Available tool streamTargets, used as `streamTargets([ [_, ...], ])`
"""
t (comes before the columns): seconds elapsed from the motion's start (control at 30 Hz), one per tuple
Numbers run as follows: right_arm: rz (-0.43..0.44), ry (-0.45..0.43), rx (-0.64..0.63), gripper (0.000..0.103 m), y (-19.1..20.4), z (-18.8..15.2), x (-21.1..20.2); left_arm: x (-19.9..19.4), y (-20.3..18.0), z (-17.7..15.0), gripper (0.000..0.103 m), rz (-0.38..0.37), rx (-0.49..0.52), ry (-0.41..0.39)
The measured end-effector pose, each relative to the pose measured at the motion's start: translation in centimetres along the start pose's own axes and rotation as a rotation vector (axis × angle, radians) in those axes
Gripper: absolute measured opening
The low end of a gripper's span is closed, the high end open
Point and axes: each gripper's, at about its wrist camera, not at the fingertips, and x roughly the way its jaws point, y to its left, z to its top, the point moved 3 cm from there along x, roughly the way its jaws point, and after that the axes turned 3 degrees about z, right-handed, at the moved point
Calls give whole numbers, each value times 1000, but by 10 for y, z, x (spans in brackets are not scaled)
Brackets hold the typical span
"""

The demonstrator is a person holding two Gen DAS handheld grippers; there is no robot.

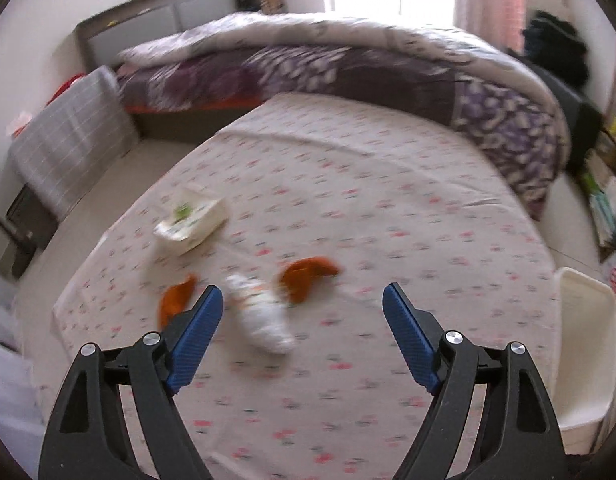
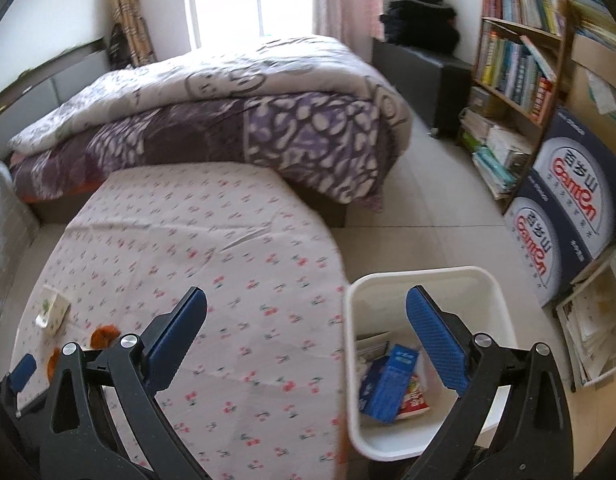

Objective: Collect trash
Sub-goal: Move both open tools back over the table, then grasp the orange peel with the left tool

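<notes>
On the flowered bed sheet (image 1: 347, 208) lie a crumpled white wrapper (image 1: 262, 316), two orange peel pieces (image 1: 308, 278) (image 1: 175, 299) and a white tissue pack (image 1: 190, 220). My left gripper (image 1: 302, 292) hovers open above the wrapper, with nothing between its pads. My right gripper (image 2: 306, 291) is open and empty, straddling the bed's edge and the white bin (image 2: 423, 274) on the floor. A blue box (image 2: 391, 384) and a red-and-white packet (image 2: 417, 400) lie inside the bin. In the right wrist view the tissue pack (image 2: 52, 310) and a peel (image 2: 104, 334) show at far left.
A folded purple-and-white quilt (image 2: 228, 120) covers the far half of the bed. A grey checked pillow (image 1: 72, 140) leans at the left. A bookshelf (image 2: 519, 52), stacked books and printed cardboard boxes (image 2: 567, 208) stand to the right across the tiled floor (image 2: 435, 200). The bin (image 1: 583, 344) sits beside the bed.
</notes>
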Motion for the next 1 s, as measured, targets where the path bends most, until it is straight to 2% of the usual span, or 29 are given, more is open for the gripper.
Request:
streamTargets([
  [0.2,35,43,-52,96,34,-11,10,36,55,-7,80,91,-55,100],
  [0.3,50,69,-79,96,49,-17,17,60,83,-15,80,111,-94,171],
  [0.43,81,104,-95,96,65,-24,25,87,111,-24,80,111,-137,237],
  [0.53,125,144,-91,96,77,-29,34,103,125,-32,79,60,-169,276],
  [0.7,301,298,19,96,109,-34,58,112,119,-35,64,-24,-140,259],
  [0.77,356,343,66,96,122,-37,66,112,112,-35,61,-7,-106,246],
  [0.83,385,374,85,96,139,-40,73,110,111,-34,45,-8,-110,236],
  [0.87,401,388,96,96,151,-41,77,109,113,-34,28,-6,-118,234],
  [0.9,418,397,104,96,160,-41,80,107,118,-34,22,-21,-136,237],
  [1.0,473,434,128,95,195,-42,87,106,136,-35,19,-51,-208,247],
])
